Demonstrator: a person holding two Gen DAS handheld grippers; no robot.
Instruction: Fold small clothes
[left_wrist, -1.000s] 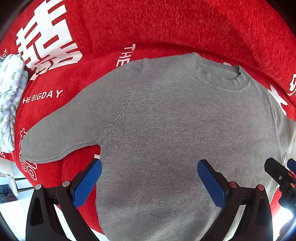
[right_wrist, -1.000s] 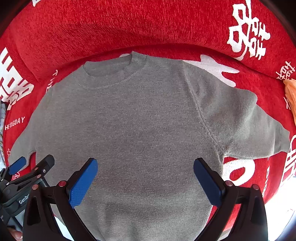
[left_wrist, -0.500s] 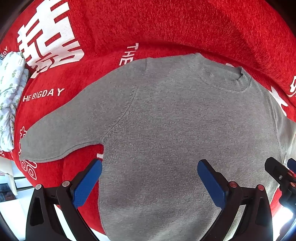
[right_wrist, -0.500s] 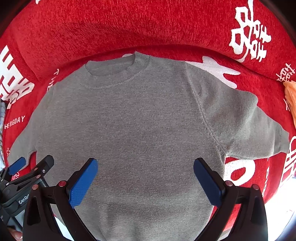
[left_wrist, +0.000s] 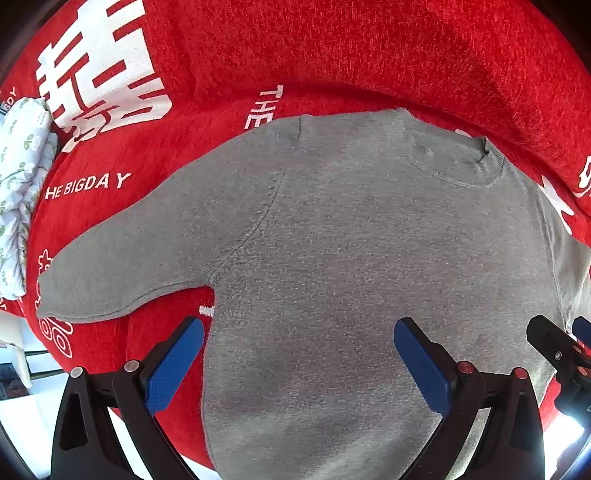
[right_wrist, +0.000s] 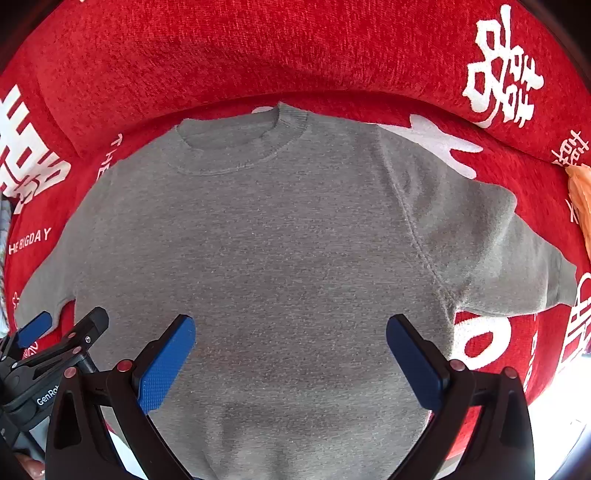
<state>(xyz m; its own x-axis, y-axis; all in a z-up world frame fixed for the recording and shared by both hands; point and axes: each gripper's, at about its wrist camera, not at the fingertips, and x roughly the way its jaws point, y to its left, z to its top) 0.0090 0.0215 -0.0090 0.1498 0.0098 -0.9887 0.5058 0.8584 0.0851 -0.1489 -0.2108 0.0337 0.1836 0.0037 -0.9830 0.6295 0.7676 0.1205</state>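
Note:
A small grey sweater (left_wrist: 351, 251) (right_wrist: 266, 258) lies flat, front up, on a red sofa seat, collar away from me, both short sleeves spread out to the sides. My left gripper (left_wrist: 299, 332) hovers open over the sweater's lower left body, near the left armpit. My right gripper (right_wrist: 290, 328) hovers open over the lower right body. Neither holds anything. The right gripper's fingers (left_wrist: 550, 339) show at the right edge of the left wrist view; the left gripper's fingers (right_wrist: 85, 328) show at the left edge of the right wrist view.
The red sofa cover (left_wrist: 332, 55) with white lettering rises into a backrest behind the sweater. A white floral cloth (left_wrist: 22, 177) lies at the far left. An orange cloth (right_wrist: 580, 195) lies at the far right. The seat's front edge runs just below the grippers.
Both grippers have shifted slightly nearer or lower, so the sweater sits a little lower in each view. Both stay open; the sweater has not moved.

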